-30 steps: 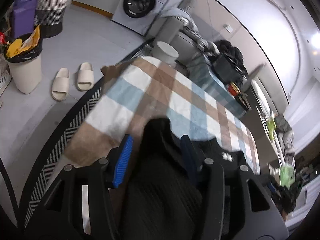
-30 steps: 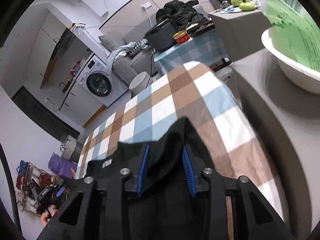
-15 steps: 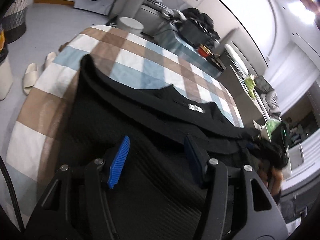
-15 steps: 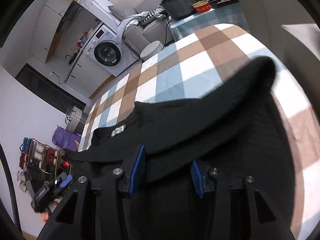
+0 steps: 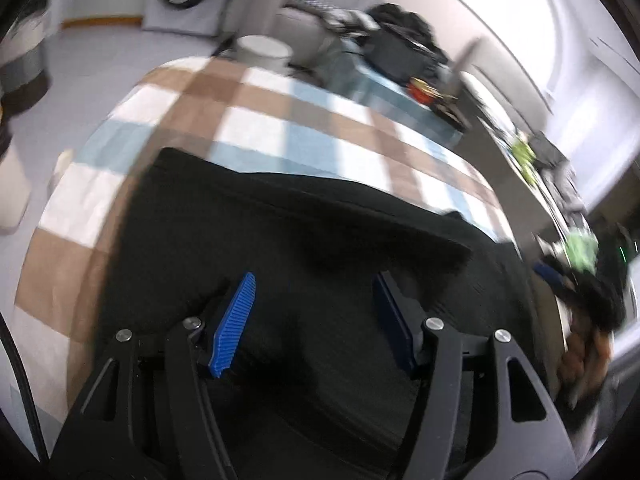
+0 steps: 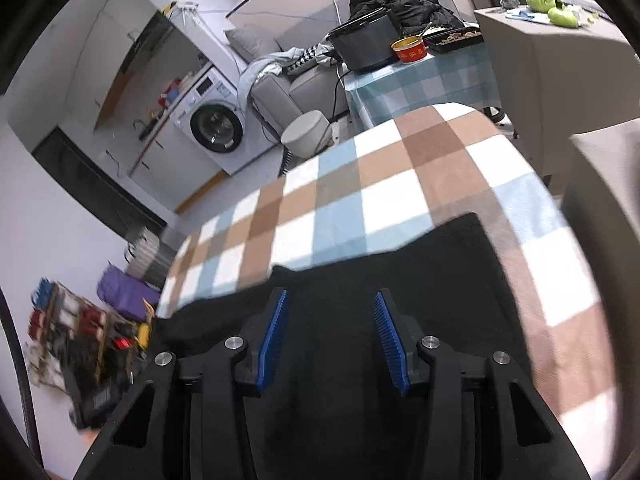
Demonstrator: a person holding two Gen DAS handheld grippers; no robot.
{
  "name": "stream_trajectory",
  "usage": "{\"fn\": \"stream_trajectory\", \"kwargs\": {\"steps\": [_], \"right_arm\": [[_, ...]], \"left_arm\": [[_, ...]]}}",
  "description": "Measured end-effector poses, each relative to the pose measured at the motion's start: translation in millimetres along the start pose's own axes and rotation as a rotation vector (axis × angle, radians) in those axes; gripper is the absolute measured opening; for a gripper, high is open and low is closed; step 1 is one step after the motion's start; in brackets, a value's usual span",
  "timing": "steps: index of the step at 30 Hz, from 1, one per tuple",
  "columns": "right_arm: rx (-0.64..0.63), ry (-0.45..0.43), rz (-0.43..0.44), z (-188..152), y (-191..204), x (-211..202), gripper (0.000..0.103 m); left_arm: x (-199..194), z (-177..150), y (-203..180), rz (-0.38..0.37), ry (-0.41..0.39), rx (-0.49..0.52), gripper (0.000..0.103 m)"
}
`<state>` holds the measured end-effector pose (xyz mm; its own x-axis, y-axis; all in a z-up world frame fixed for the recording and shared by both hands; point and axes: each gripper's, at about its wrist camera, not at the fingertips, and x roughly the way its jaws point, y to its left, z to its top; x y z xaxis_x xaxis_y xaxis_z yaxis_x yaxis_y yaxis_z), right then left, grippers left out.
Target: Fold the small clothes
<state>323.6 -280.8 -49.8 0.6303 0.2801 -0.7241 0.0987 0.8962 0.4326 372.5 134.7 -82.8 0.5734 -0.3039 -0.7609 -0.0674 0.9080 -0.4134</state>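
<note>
Shirt (image 5: 280,248) lies folded once on the surface (image 6: 400,184); both tongs (image 5: 316,312) (image 6: 330,334) just opening, holding nothing; more folds left.

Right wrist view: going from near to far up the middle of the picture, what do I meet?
Right hand-held gripper → black garment → checked blanket → round white stool → grey sofa

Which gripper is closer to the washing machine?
Left. The washing machine sits off the table's left end; the left gripper works that side of the black garment, the right gripper the far side.
</note>
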Motion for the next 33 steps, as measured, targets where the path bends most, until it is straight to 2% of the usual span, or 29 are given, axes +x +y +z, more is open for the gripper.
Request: {"fn": "stream_trajectory", "kwargs": {"steps": [5,10,13,15,20,26,27,28,29,30,31,33], "right_arm": [[-0.072,0.000,-0.049,-18.0,-7.2,-21.5,0.058],[-0.122,0.018,-0.130,-30.0,-14.2,-26.0,0.058],[-0.137,0.031,-0.166,-32.4,-18.9,-25.7,0.058],[-0.148,0.044,-0.203,-32.3,-23.4,-23.4,0.058],[-0.153,0.082,-0.281,-25.8,-36.4,-7.8,0.058],[-0.121,0.115,-0.289,-13.2,-47.0,16.2,0.057],[-0.132,0.109,-0.289,-12.1,-46.3,18.1,0.054],[-0.144,0.108,-0.293,-11.7,-44.8,19.8,0.050],[-0.155,0.111,-0.297,-11.6,-43.1,21.5,0.034],[-0.163,0.112,-0.292,-11.3,-42.0,22.5,0.022],[-0.175,0.101,-0.287,-11.2,-40.3,22.0,0.019],[-0.210,0.074,-0.295,-11.4,-35.1,18.6,0.011]], "left_arm": [[-1.9,-0.3,29.8,0.044,-0.004,-0.035,0.058],[-14.5,-5.2,42.5,0.083,-0.029,-0.035,0.058],[-20.2,-7.5,48.8,0.159,-0.044,-0.020,0.059],[-19.7,-8.7,54.2,0.183,-0.037,-0.025,0.058],[-10.5,-5.7,54.7,0.182,-0.008,-0.015,0.059],[4.0,2.2,47.0,0.205,0.005,0.015,0.058],[4.7,2.5,46.1,0.206,0.001,0.020,0.055],[4.6,2.6,46.2,0.215,-0.004,0.025,0.045],[4.7,2.9,46.3,0.223,-0.007,0.027,0.033],[4.1,3.2,48.0,0.223,-0.013,0.026,0.029],[2.2,2.9,50.0,0.213,-0.021,0.021,0.020],[-3.8,1.5,54.4,0.180,-0.041,0.008,0.014]]}}
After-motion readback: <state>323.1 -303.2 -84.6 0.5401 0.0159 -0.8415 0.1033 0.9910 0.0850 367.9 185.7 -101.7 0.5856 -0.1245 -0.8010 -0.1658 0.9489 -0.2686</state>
